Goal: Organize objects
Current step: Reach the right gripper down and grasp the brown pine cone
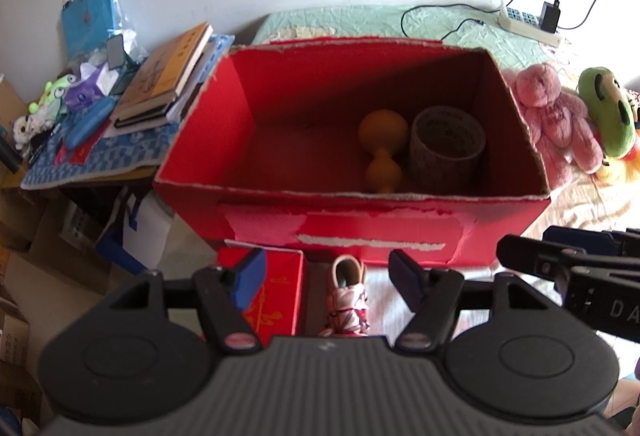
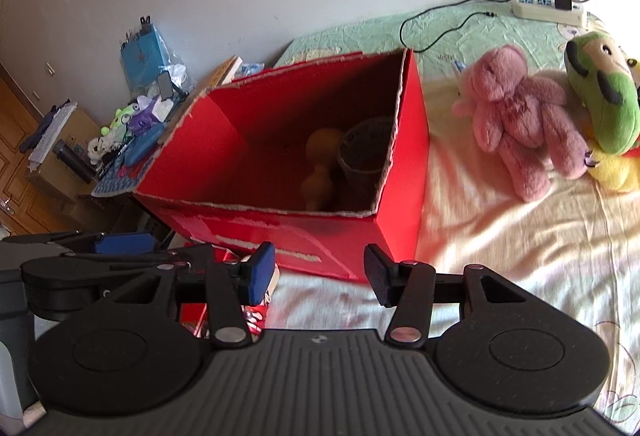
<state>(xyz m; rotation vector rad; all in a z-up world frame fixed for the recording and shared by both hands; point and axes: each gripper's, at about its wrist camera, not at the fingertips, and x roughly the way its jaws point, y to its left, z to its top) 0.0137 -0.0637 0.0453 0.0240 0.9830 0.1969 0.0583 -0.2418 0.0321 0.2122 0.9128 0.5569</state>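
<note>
Both grippers empty, jaws apart: left gripper (image 1: pixel 326 278) over small pink shoe (image 1: pixel 347 296) near bed's front edge, just before red box (image 1: pixel 360 236); right gripper (image 2: pixel 320 278) beside it. Risk: grippers collide; shoe, probably soft, slips sideways.

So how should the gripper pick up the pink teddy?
Probably by the belly of the pink teddy, coming from above. It lies flat on the bed with arms and legs spread, so the narrow, soft middle fits between the open right gripper fingers best.
</note>
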